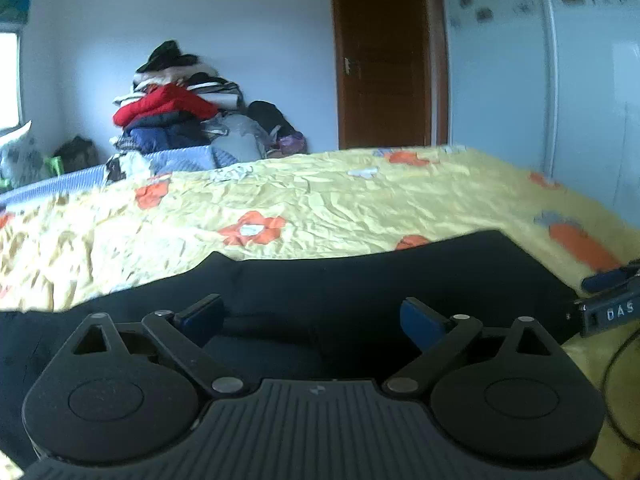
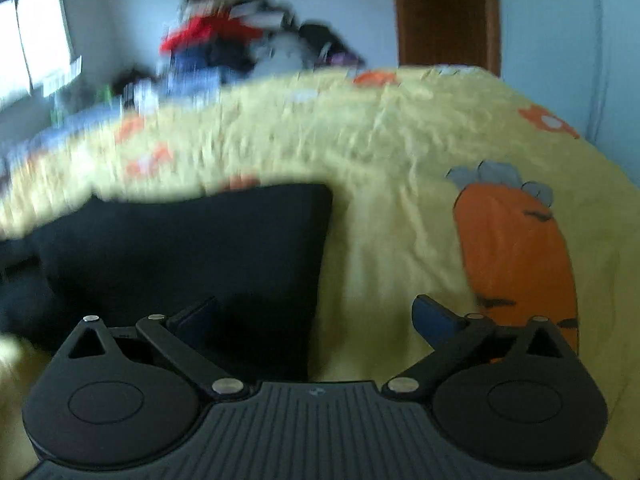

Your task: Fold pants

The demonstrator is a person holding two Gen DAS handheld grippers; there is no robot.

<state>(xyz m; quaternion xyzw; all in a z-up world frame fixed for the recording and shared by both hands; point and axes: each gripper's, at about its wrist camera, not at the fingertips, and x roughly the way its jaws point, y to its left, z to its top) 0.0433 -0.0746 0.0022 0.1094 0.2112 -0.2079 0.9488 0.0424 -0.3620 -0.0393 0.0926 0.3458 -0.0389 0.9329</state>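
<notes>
Black pants (image 1: 360,280) lie flat on a yellow bedspread (image 1: 300,204) with orange flowers. My left gripper (image 1: 312,316) is open and empty, low over the pants near their front edge. In the right wrist view the pants (image 2: 180,248) fill the left half, and their right edge runs down the middle. My right gripper (image 2: 316,318) is open and empty, straddling that right edge, left finger over the pants and right finger over the bedspread (image 2: 400,200). The right gripper's tip (image 1: 608,280) shows at the far right of the left wrist view. The right wrist view is motion-blurred.
A pile of clothes (image 1: 180,108) is stacked against the far wall beyond the bed. A brown wooden door (image 1: 384,60) stands at the back and a white wardrobe (image 1: 580,80) on the right. A large orange carrot print (image 2: 516,256) marks the bedspread on the right.
</notes>
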